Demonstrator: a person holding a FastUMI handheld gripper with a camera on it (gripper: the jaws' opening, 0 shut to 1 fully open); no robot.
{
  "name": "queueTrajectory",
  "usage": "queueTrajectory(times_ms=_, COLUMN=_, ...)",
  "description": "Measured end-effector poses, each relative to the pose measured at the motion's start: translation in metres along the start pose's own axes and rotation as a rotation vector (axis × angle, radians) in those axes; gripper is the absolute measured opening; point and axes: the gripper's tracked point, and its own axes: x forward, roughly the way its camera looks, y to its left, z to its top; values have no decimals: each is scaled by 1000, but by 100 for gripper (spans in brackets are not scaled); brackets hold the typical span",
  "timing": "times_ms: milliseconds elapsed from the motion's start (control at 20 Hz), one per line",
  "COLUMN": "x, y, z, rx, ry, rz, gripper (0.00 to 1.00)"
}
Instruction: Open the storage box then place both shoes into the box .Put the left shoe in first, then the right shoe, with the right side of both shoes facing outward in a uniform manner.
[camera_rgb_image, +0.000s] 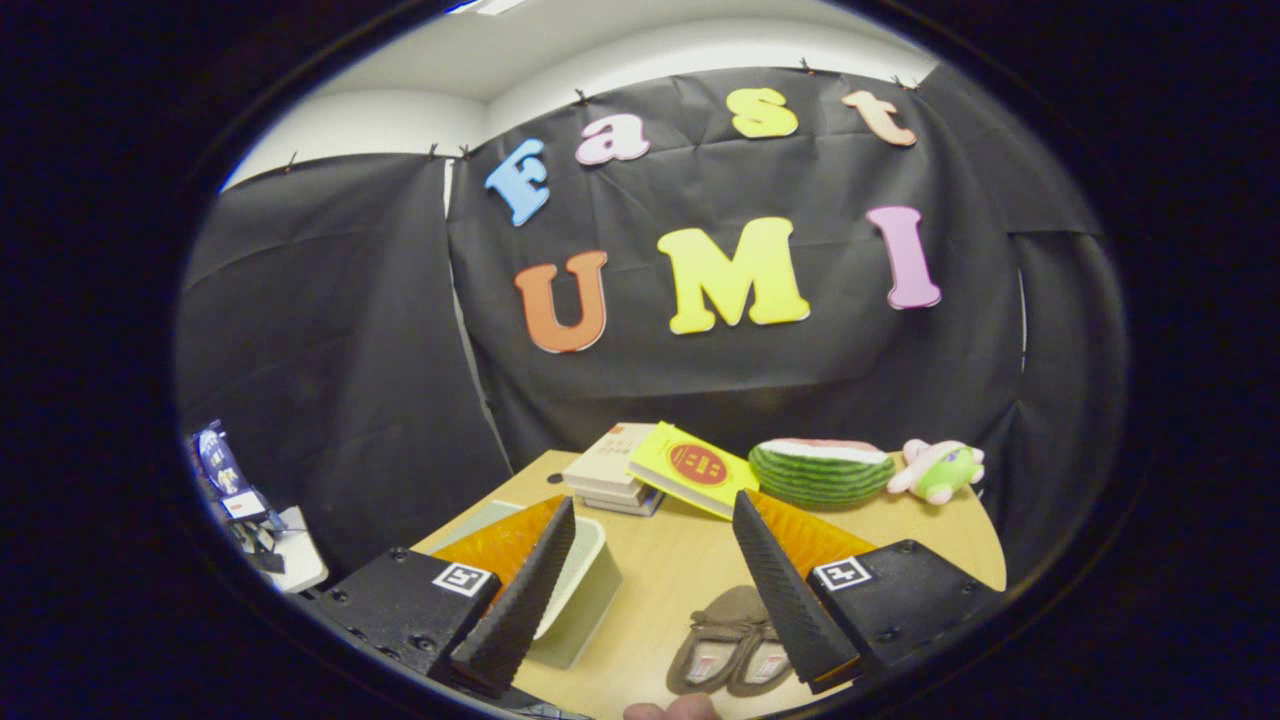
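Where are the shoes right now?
The pair of brown shoes lies side by side on the wooden table, low between the open gripper's fingers and partly behind the right one, with the storage box to their left.

A pale wooden table (690, 575) carries a pair of brown suede slippers (735, 640) with light insoles marked by red-and-white labels. Beside them stands a pale green plastic storage box (590, 590) with a whitish inside. A stack of white and cream books (612, 470) lies under a bright yellow book (690, 468) bearing a round red emblem. The plush watermelon slice (820, 470) shows dark and light green stripes with a pink-and-white top; the soft toy (938, 468) is pink and lime green.
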Motion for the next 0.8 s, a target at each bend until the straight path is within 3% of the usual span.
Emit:
queueTrajectory(times_ms=350, x=30, y=46, z=-81, rx=-1, ry=188, rz=92, gripper=100)
queueTrajectory(times_ms=800, x=63, y=73, z=-147, rx=74, ry=335, rz=99, gripper=99)
